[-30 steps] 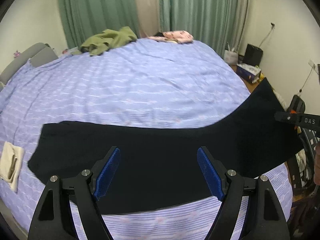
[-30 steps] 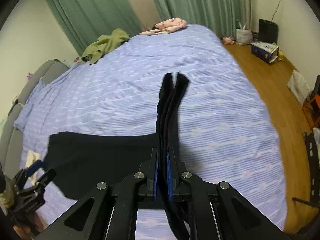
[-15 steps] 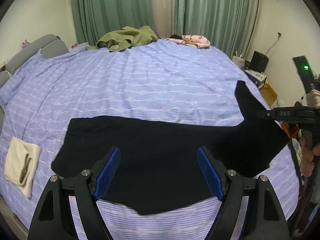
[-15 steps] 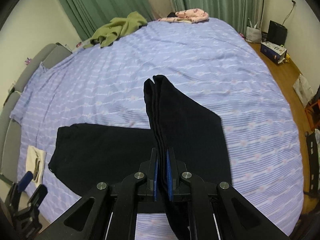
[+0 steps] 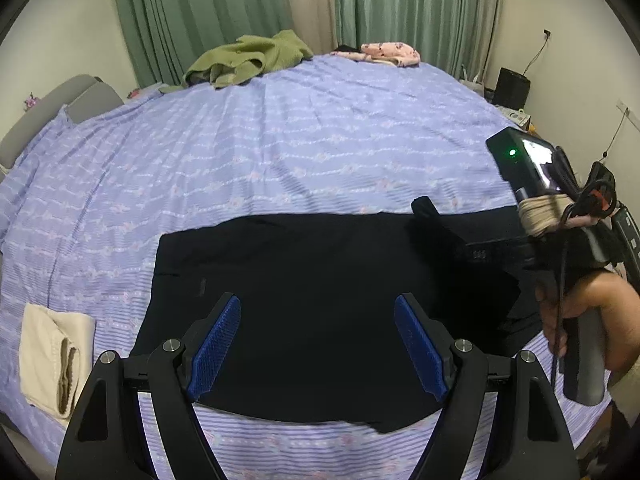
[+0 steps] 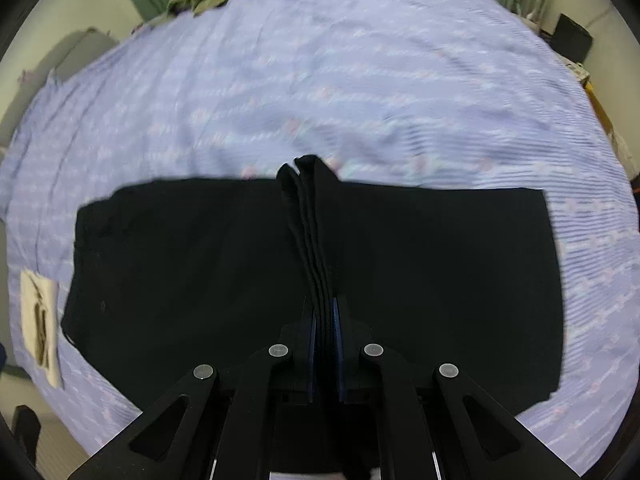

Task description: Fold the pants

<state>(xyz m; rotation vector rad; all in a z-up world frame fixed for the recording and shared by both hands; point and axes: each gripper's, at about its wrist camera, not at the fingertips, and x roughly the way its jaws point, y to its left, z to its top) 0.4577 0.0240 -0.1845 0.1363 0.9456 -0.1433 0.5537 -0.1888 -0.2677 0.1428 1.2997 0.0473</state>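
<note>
The bed (image 5: 320, 140) now carries the black pants (image 5: 320, 280) doubled: the right gripper (image 6: 325, 320), clamped on the leg ends, has swung them over toward the waist. The left gripper (image 5: 318, 344) hovers wide open. Only the right view shows the layered cuffs.

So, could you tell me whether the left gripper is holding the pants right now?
No, the left gripper has its jaws wide apart above the black pants, gripping nothing.
</note>
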